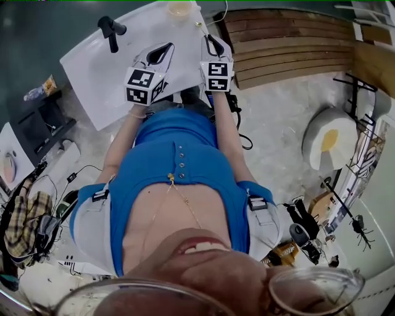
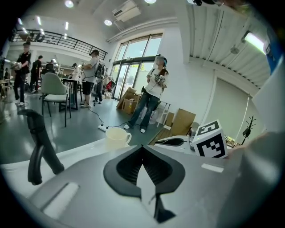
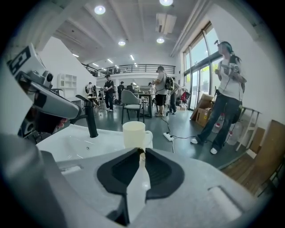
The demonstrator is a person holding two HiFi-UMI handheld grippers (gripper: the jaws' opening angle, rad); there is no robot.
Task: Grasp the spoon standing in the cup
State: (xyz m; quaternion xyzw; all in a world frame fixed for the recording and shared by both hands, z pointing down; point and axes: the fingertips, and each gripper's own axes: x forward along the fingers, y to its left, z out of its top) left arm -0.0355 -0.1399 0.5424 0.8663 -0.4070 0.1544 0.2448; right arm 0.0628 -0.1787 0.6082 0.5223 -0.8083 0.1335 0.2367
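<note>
In the head view, your left gripper (image 1: 164, 49) and right gripper (image 1: 210, 41) hang over the white tabletop (image 1: 92, 68). The pale cream handled cup (image 1: 179, 8) stands at its far edge.

In the left gripper view, the jaws are together and empty, with the cup ahead and slightly left.

In the right gripper view, the jaws are also drawn together on nothing, and the cup is dead ahead. No spoon shows above the rim in any view. Expect it to be light, stiff and slick, so pinch its handle above the rim, gently enough that the cup doesn't tip.

No words, numbers or brand names could be read anywhere. The only printed marks were black-and-white square patterns on the left cube (image 1: 141, 86) and the right cube (image 1: 216, 75), with no letters.
</note>
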